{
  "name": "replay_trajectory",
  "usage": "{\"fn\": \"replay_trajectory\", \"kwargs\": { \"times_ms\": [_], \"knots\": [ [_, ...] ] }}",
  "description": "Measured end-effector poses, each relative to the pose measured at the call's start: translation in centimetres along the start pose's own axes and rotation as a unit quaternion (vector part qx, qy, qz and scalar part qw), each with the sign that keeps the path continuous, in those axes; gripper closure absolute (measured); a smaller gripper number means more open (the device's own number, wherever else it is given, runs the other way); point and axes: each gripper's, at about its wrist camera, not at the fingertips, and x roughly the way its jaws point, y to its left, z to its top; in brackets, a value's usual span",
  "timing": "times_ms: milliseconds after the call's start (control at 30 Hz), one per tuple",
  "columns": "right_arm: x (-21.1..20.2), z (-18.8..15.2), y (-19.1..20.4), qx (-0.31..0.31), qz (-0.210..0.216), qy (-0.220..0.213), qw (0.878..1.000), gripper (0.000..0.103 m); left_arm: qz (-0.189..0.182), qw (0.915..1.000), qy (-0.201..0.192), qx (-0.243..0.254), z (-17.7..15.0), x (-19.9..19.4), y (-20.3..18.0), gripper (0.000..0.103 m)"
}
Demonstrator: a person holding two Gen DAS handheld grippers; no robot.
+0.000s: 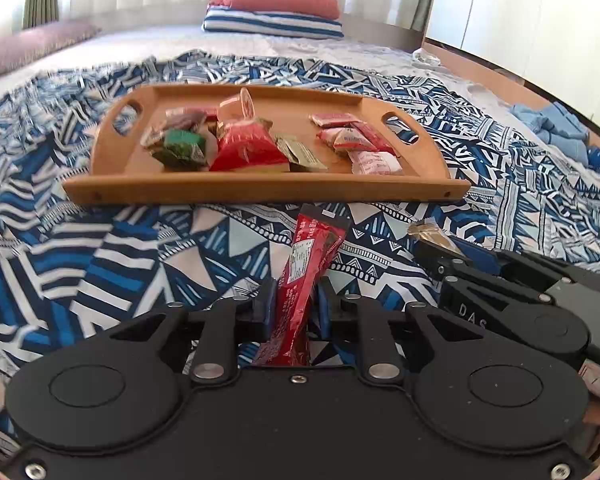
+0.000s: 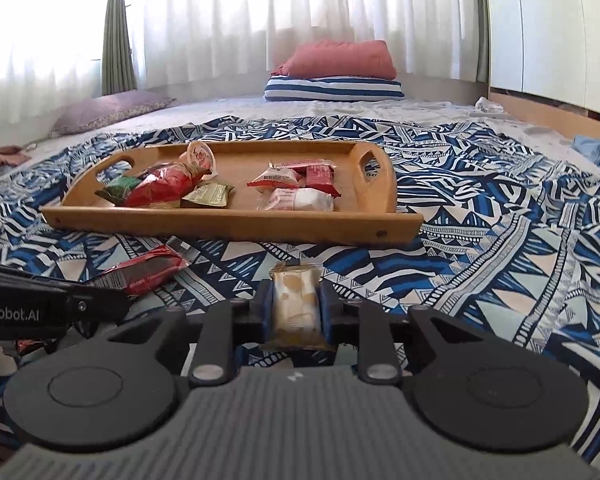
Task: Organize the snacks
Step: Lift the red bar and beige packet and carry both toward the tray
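My left gripper (image 1: 296, 306) is shut on a long red snack bar (image 1: 312, 264) that points toward the wooden tray (image 1: 260, 190). My right gripper (image 2: 295, 306) is shut on a beige snack packet (image 2: 294, 300), just in front of the tray (image 2: 236, 222). The tray holds several snacks: a green packet (image 1: 180, 148), a big red bag (image 1: 246, 146), an olive packet (image 1: 302, 154) on its left half, and red and white packets (image 1: 356, 142) on its right half. The right gripper with the beige packet (image 1: 432, 234) shows at the right in the left wrist view. The red bar (image 2: 148, 270) shows at the left in the right wrist view.
Everything lies on a bed with a blue, white patterned blanket (image 2: 500, 220). A red pillow on a striped pillow (image 2: 336, 76) and a purple cushion (image 2: 108, 110) lie at the far end. Blue cloth (image 1: 556, 126) lies at the right edge by a wooden bed frame.
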Motion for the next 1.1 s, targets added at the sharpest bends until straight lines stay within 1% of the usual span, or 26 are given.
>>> {"fn": "replay_trajectory", "kwargs": {
  "times_ms": [133, 500, 600, 767, 867, 1100],
  "knots": [
    [-0.5, 0.1, 0.0, 0.003, 0.002, 0.002, 1.0, 0.076, 0.004, 0.9999, -0.008, 0.007, 0.1, -0.8, 0.0, 0.083],
    [-2.1, 0.9, 0.2, 0.021, 0.003, 0.0, 1.0, 0.076, 0.031, 0.9994, -0.003, -0.016, 0.4, -1.9, 1.4, 0.083],
    [-2.5, 1.2, 0.3, 0.027, 0.007, -0.003, 1.0, 0.076, 0.038, 0.999, -0.008, -0.022, 0.4, -2.4, 1.8, 0.083],
    [-2.9, 1.7, 0.8, 0.021, 0.01, -0.006, 1.0, 0.076, 0.047, 0.9983, -0.012, -0.031, 0.5, -3.1, 2.3, 0.083],
    [-3.3, 2.0, 1.1, 0.022, 0.013, -0.011, 1.0, 0.075, 0.06, 0.9974, -0.013, -0.039, 0.4, -3.6, 2.3, 0.083],
    [-3.7, 2.5, 1.6, 0.018, 0.016, -0.015, 1.0, 0.075, 0.053, 0.9977, -0.018, -0.038, 0.2, -4.1, 2.0, 0.083]
  ]
}}
